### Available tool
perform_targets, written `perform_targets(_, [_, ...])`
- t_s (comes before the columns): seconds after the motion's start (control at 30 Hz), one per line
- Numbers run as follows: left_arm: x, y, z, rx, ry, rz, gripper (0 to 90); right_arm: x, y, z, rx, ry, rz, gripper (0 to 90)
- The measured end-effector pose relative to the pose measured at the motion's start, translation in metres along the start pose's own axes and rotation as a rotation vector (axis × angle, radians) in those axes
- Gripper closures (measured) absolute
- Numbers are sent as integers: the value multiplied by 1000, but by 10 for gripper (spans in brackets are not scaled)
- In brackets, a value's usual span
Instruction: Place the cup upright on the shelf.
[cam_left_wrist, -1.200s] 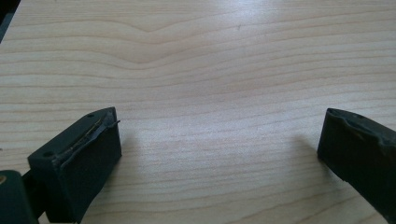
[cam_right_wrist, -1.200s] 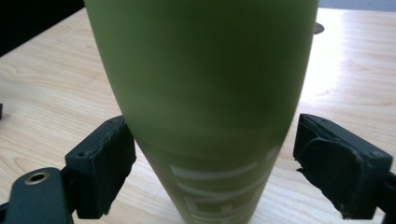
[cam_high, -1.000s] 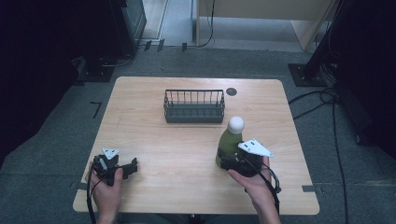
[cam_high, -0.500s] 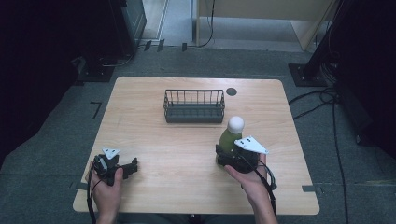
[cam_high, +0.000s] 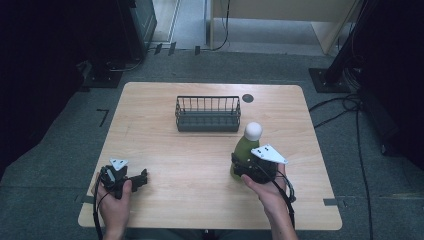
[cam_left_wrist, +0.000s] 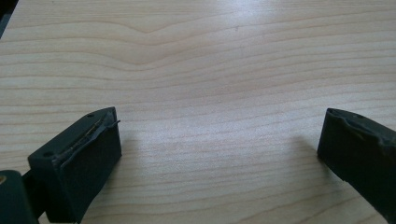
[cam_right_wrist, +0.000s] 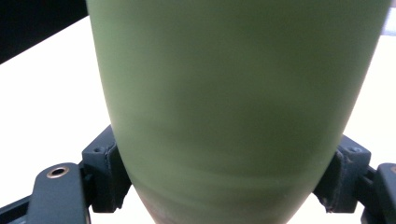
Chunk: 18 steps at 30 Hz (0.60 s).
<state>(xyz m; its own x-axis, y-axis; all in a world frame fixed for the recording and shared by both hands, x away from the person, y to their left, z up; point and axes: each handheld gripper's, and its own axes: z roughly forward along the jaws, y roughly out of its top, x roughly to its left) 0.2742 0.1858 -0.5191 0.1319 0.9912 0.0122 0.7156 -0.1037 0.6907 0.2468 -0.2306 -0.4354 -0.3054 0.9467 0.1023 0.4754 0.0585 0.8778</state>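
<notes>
Tilted slightly more toward the wire basket (cam_high: 207, 114), the green bottle (cam_high: 245, 147) sits pinched in the right gripper (cam_high: 252, 167) at the table's (cam_high: 200, 190) right. Left gripper (cam_left_wrist: 219, 154) view reveals spread jaws over bare wood; grey carpet surrounds.

The high view looks down on the whole table (cam_high: 165, 135); both gripper views sit close above its wood

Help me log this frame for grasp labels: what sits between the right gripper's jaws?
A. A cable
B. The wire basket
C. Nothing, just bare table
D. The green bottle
D: in the right gripper view the green bottle sits between the right gripper jaws, one jaw on each side of its body.
</notes>
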Motion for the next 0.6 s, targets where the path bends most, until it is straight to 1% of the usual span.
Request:
perform_targets(0.1, [0, 0, 0, 0, -1, 0, 0, 1, 3, 0, -5, -2, -8, 203])
perform_targets(0.37, [0, 0, 0, 0, -1, 1, 0, 2, 13, 0, -19, 8, -10, 203])
perform_targets(0.5, [0, 0, 0, 0, -1, 1, 0, 4, 22, 2, -27, 10, -20, 203])
perform_targets(0.53, [0, 0, 0, 0, -1, 1, 0, 4, 22, 2, -27, 10, -20, 203])
perform_targets(0.6, [0, 0, 0, -1, -1, 1, 0, 4, 29, 3, -34, 12, -25, 204])
